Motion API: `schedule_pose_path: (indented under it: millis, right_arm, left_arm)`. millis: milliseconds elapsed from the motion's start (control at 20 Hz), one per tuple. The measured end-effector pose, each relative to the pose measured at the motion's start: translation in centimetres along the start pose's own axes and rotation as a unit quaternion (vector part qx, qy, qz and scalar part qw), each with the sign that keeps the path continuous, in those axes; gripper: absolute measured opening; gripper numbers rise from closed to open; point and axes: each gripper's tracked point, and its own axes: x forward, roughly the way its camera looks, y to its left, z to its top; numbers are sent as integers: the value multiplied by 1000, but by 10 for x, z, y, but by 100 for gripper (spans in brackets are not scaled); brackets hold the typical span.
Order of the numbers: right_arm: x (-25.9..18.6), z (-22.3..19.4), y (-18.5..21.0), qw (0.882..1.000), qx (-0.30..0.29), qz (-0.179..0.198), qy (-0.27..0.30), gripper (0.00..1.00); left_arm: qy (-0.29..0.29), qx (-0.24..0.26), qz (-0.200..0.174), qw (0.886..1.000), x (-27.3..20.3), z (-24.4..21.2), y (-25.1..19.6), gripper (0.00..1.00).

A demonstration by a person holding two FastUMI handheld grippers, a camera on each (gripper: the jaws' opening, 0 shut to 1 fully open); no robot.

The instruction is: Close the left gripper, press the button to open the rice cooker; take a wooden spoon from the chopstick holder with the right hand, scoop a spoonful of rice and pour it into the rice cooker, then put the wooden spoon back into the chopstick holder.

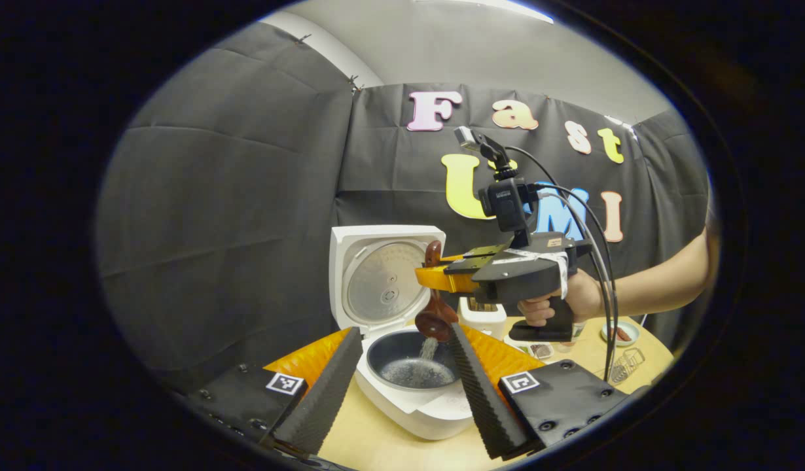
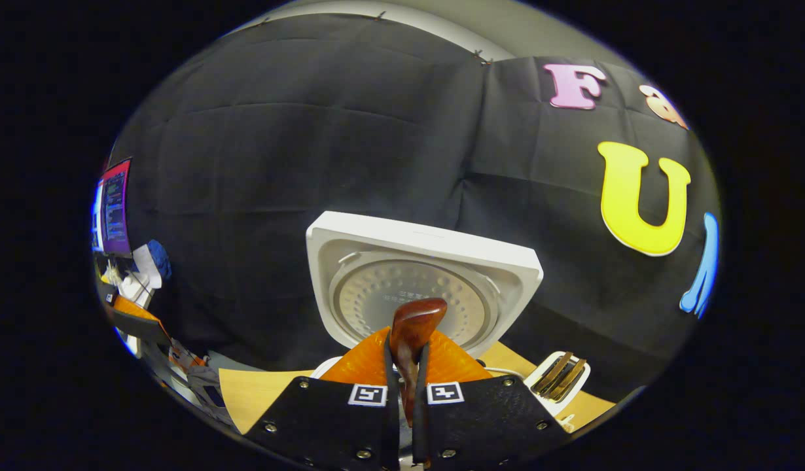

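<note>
Left gripper view gives us the clearest read on progress: the rice cooker sits on the table with its lid swung fully up, so we judge the button press finished. Above the inner pot the right gripper hangs level, held by a hand, and the wooden spoon is tipped bowl-down with a thin stream of rice falling from it. Some grains already lie on the pot's bottom. So we are in the pouring step itself.

Our own left gripper waits low in front of the cooker with its fingers spread well apart, grasping nothing.

From the right gripper view we see the right gripper with its jaws drawn tight on the spoon handle, one on each side, the rounded end standing up before the raised lid.

The chopstick holder stands just behind the cooker, under the right gripper, with other utensils in it; the right gripper view shows it low to the right.

What remains, as we judge it, is emptying the spoon, righting it, and carrying it across to drop it back into that holder.
</note>
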Motion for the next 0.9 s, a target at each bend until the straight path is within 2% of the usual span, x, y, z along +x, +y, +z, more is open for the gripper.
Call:
schedule_pose_path:
  millis: [150, 350, 500, 700, 800, 900]
  right_arm:
    - [-4, 5, -1, 1000, 17, 10, -15, 8]
    - [-8, 5, -16, 993, 119, 16, -16, 8]
    - [-13, 3, -36, 974, 224, 14, -21, 8]
    - [-24, -7, -66, 938, 347, 3, -26, 8]
    - [-35, -11, -76, 924, 381, -3, -31, 8]
    - [-46, -13, -85, 918, 395, -7, -40, 8]
  left_arm:
    - [-5, -3, 0, 1000, 1, 5, -2, 94]
    - [-5, 0, -5, 1000, 1, 5, -3, 94]
    - [-4, 3, -8, 1000, -1, 6, -7, 94]
    - [-4, 5, -18, 1000, -5, 9, -15, 94]
    - [-4, 3, -24, 1000, -4, 11, -22, 94]
    - [-8, 1, -32, 999, -2, 16, -30, 94]
